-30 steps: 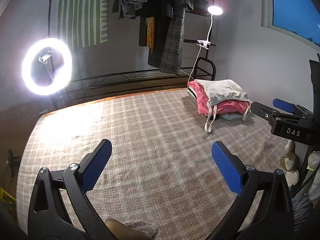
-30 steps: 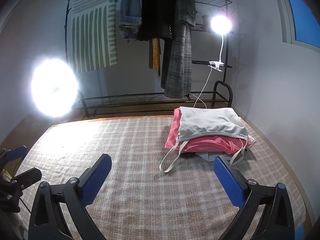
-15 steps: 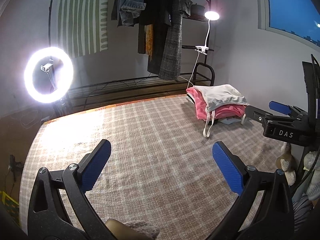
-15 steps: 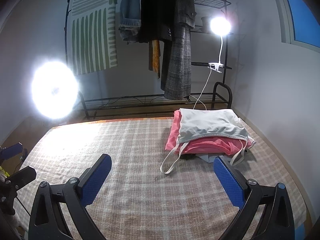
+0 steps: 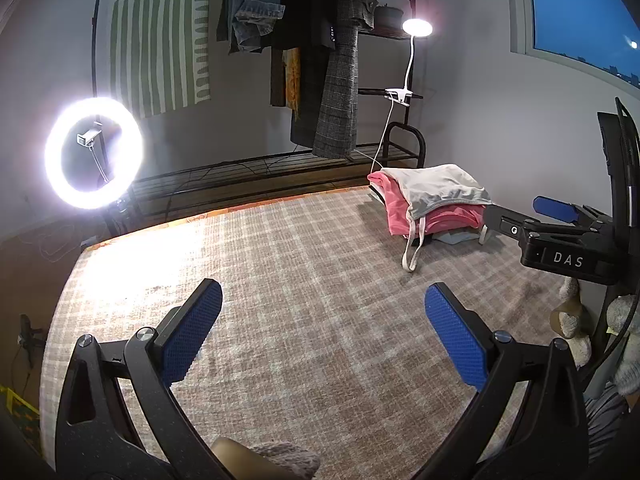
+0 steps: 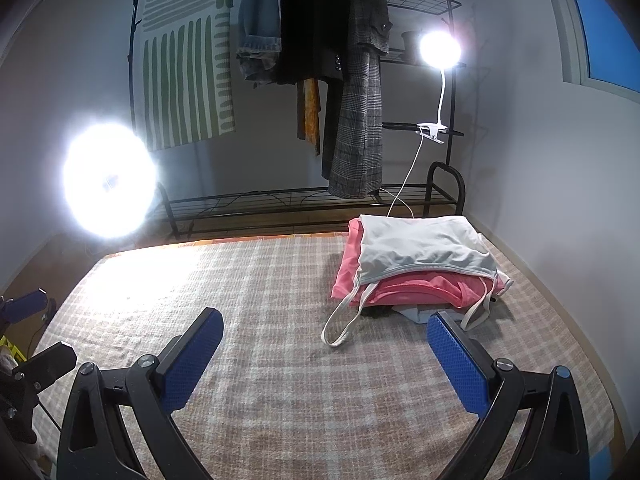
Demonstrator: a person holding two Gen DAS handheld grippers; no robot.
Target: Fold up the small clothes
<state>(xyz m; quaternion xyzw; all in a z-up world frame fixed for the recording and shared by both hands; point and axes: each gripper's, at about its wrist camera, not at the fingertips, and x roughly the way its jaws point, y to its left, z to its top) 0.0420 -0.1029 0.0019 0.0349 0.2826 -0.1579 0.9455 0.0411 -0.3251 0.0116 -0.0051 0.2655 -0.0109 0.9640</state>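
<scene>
Two grippers hang wide open and empty over the checked blanket (image 6: pixel 280 400): the left gripper (image 5: pixel 324 332) well short of the clothes, the right gripper (image 6: pixel 324 356) just before them. At the blanket's far right sits a stack, a white strappy top (image 6: pixel 424 250) over a pink garment (image 6: pixel 420 286) and something pale blue beneath. All look light, limp and prone to slide. The top's hem corners probably offer steadier holds than its loose strap (image 6: pixel 340 328).

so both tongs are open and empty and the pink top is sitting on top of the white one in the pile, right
Not quite: the order is reversed. The white top lies on top of the pink top, as the right wrist view shows, its straps hanging down onto the checked cover. The rest holds: the left tongs and right tongs are open and empty.
</scene>
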